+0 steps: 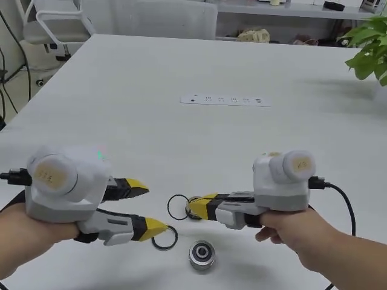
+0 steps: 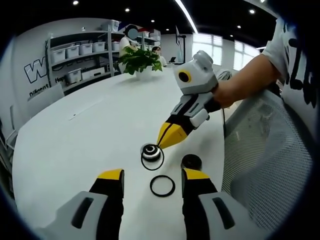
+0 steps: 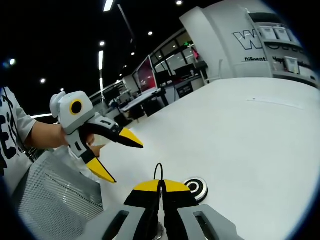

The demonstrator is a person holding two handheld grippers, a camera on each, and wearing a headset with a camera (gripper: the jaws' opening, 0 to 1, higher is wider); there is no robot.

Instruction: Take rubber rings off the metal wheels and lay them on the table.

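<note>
My right gripper [image 1: 192,208] is shut on a thin black rubber ring [image 1: 169,207], which hangs around a small metal wheel [image 2: 151,151] on the white table [image 1: 181,133]. The right gripper view shows that ring [image 3: 158,170] edge-on, rising from the closed jaws, with the wheel [image 3: 196,186] just beside them. A second metal wheel [image 1: 201,254] stands nearer to me. A loose black ring [image 1: 164,248] lies flat on the table beside my left gripper [image 1: 147,206], which is open and holds nothing. In the left gripper view this ring [image 2: 151,186] lies just ahead of the gap between the jaws.
A white power strip [image 1: 225,100] lies across the middle of the table. A green plant [image 1: 369,51] stands at the far right edge. A chair [image 1: 51,24] is at the far left corner, and shelves stand beyond the table.
</note>
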